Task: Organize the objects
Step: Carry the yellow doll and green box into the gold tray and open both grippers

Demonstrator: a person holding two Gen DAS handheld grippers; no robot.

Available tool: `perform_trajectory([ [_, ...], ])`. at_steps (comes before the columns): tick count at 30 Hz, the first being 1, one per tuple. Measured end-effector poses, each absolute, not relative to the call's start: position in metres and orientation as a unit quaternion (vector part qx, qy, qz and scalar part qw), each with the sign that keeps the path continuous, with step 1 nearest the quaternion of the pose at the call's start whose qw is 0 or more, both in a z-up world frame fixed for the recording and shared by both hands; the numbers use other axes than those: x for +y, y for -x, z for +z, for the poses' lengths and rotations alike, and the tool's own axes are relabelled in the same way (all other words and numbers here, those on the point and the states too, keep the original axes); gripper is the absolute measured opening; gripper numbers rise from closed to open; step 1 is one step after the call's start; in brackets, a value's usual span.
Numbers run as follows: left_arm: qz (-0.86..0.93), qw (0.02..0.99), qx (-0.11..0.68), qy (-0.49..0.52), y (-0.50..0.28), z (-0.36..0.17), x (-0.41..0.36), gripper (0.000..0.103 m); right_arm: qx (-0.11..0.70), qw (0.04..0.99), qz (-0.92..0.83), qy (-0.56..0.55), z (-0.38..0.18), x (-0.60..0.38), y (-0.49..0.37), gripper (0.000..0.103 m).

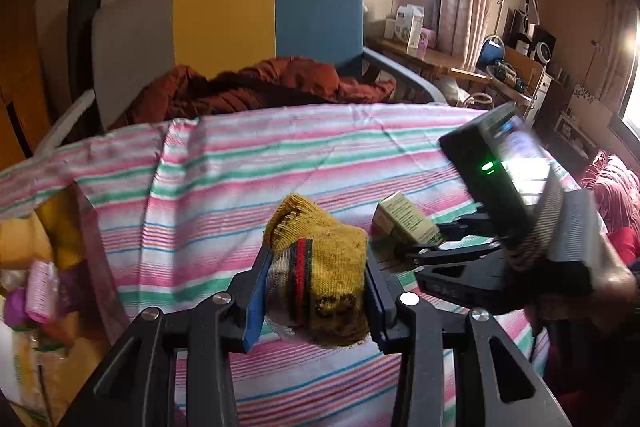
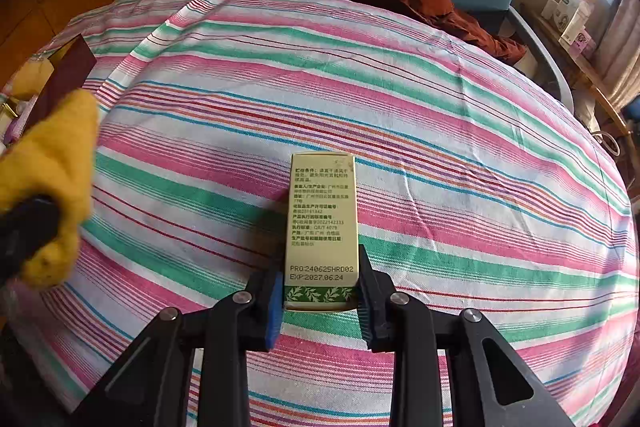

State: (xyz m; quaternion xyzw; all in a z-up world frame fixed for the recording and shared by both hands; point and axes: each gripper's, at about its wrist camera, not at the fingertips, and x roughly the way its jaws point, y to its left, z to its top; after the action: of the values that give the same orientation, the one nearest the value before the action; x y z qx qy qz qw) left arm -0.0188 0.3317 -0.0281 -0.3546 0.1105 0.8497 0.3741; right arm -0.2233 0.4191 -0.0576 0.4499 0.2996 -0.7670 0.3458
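A pale printed carton (image 2: pixel 321 223) was gripped at its near end between the right gripper (image 2: pixel 320 291) pads, over the striped cloth (image 2: pixel 460 163); a yellow knitted item (image 2: pixel 56 167) was seen at left.

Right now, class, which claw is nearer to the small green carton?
Right. The right claw is shut on the green carton; the left claw holds the yellow sock beside it.
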Motion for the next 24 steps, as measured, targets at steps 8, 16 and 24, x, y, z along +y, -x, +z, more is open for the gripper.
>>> perform_trajectory([
  [8,0.86,0.369,0.102,0.337,0.011,-0.006,0.31,0.041,0.295,0.357,-0.765,-0.448,-0.058,0.417,0.22,0.03],
  [16,0.866,0.357,0.093,0.338,0.008,-0.001,0.286,0.041,0.294,0.391,-0.751,-0.442,-0.057,0.41,0.208,0.03],
  [24,0.873,0.342,0.065,0.342,0.011,0.006,0.241,0.041,0.304,0.401,-0.745,-0.439,-0.06,0.406,0.2,0.03],
])
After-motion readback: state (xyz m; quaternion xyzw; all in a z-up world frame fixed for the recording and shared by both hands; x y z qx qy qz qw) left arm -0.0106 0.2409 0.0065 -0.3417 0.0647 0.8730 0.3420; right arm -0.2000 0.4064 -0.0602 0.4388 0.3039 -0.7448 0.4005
